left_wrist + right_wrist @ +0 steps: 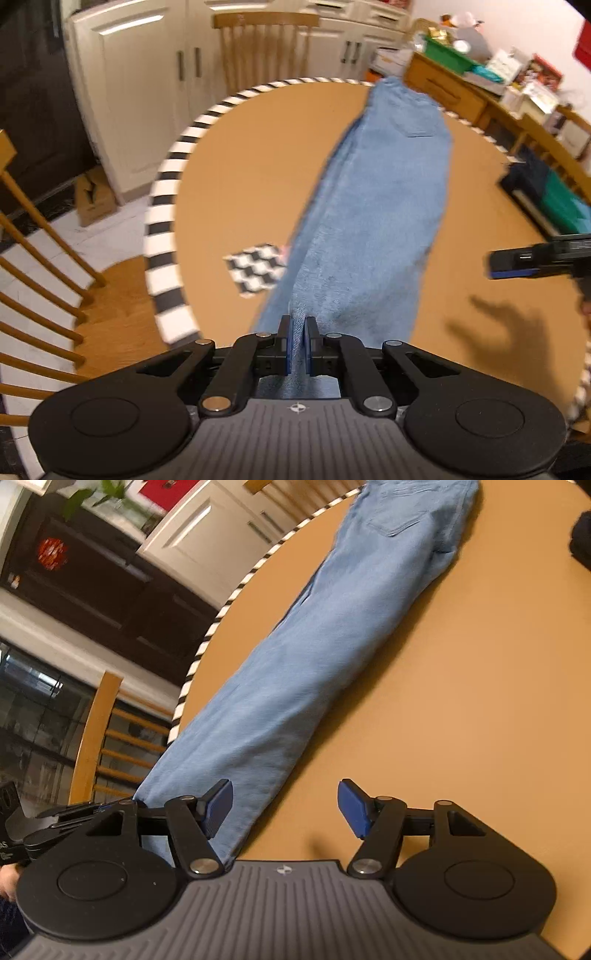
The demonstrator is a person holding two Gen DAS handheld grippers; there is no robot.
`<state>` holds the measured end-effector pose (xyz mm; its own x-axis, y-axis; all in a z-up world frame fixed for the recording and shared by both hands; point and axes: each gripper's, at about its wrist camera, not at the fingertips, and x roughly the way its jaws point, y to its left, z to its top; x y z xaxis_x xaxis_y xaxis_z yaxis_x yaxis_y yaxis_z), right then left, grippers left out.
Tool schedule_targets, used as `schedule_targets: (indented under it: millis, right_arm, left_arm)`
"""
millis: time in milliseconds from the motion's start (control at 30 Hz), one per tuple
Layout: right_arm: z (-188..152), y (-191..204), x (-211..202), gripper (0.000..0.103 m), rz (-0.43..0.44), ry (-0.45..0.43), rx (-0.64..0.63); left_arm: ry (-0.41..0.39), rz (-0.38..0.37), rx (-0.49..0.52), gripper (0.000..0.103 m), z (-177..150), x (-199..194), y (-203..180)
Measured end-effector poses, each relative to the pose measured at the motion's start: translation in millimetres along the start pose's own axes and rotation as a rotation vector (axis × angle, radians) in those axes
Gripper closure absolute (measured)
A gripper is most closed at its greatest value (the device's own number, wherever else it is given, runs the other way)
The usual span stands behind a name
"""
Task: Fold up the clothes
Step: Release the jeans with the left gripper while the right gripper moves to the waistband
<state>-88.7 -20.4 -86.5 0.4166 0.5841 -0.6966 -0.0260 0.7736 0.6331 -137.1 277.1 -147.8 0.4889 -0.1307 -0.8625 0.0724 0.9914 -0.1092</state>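
Light blue jeans point(376, 206) lie stretched along the round brown table point(240, 177), waist and back pocket at the far edge, leg ends toward me. My left gripper point(298, 345) is shut on the near leg end of the jeans and lifts it off the table. The jeans also show in the right wrist view point(332, 635). My right gripper point(284, 810) is open and empty, low over the table, its left finger point(218, 806) over the jeans' near end. The right gripper shows at the right edge of the left wrist view point(517, 264).
A checkered black-and-white card point(256, 273) lies on the table left of the jeans. A stack of folded dark and green clothes point(546, 192) sits at the table's right. Wooden chairs point(266, 48) stand around. White cabinets point(140, 92) and a cluttered sideboard point(480, 74) lie beyond.
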Motion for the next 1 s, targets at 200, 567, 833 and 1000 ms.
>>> schedule_targets:
  millis: [200,567,833,1000]
  right_arm:
    - [18.0,-19.1,-8.2,0.038,-0.039,-0.139,0.111]
    - [95.5,-126.1,-3.9,0.054,0.234,-0.417,0.739]
    - [124.8,-92.9,11.4,0.078,-0.262,-0.465,0.068]
    - [126.1,-62.1,36.8,0.078,-0.437,-0.415,-0.437]
  left_arm:
    - [0.118,0.078,-0.056,0.096,-4.8,50.0,12.1]
    - [0.076,0.173,-0.110,0.071,3.4,31.9,11.3]
    - [-0.130,0.151,0.053,0.047,38.7,11.9,-53.5]
    - [-0.148,0.139,0.230,0.046,61.3,74.0,-112.3]
